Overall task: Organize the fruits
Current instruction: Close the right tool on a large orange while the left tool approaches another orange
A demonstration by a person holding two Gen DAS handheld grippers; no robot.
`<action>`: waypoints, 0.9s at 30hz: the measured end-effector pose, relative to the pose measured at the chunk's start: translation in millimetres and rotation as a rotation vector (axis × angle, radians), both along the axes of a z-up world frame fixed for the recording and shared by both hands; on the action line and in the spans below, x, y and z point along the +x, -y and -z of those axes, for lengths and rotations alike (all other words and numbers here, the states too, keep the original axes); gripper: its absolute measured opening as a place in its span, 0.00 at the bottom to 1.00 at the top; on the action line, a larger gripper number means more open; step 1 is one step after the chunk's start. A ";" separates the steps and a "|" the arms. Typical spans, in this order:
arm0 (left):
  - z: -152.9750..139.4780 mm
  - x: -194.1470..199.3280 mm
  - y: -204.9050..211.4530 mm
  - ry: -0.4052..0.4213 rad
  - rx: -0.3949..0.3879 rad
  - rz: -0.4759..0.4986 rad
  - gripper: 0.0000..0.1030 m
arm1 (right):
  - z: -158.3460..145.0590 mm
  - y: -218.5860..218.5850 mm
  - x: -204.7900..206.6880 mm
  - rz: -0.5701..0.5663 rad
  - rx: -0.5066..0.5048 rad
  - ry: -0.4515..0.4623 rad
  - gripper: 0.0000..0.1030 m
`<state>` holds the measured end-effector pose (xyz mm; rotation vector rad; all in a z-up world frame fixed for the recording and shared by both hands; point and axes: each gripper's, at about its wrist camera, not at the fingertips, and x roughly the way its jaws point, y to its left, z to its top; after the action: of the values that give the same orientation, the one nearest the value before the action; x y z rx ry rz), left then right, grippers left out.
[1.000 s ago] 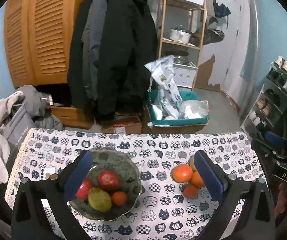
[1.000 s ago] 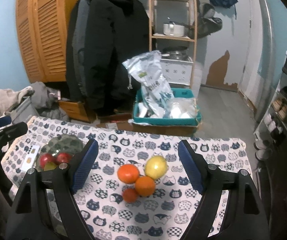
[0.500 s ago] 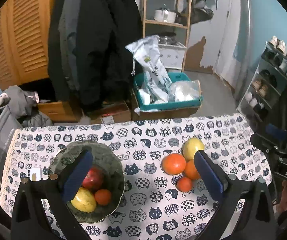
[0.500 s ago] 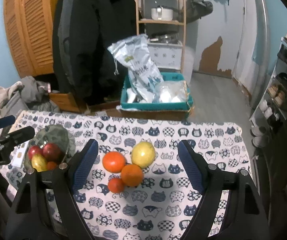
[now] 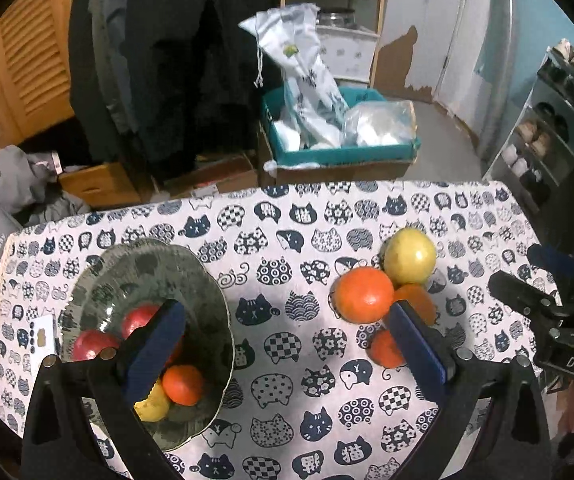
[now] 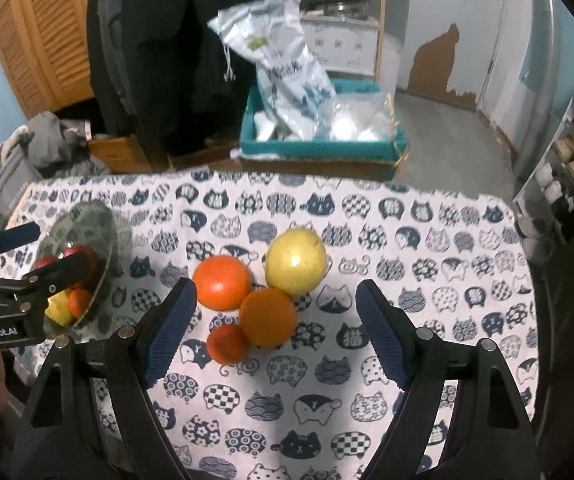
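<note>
Both hand-held grippers have dropped toward the surface (image 6: pixel 427 240) since a second ago, and the fruit now looms larger in each view. The right hand-held gripper (image 6: pixel 276 312) hangs with jaws apart and empty over the loose cluster: a small orange (image 6: pixel 227 343), a middle orange (image 6: pixel 268 317), a large orange (image 6: pixel 221 282) and a yellow fruit (image 6: pixel 295 261), all touching. The left hand-held gripper (image 5: pixel 285 334), also apart and empty, hovers between that cluster and the bowl (image 5: pixel 143 268), which already holds red, orange and yellow fruit. A pick from the cluster looks imminent.
</note>
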<state>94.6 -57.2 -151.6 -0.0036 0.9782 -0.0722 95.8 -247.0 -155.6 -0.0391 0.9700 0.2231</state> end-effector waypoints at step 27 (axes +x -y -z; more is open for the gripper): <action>73.5 30.1 0.6 -0.143 -0.017 -0.013 0.99 | 124.5 -14.9 48.6 -0.004 0.004 -0.298 0.72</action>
<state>124.7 -57.8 -225.1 -0.0312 1.1208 -0.0690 144.4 -232.1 -280.1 -0.0043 1.2666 0.2390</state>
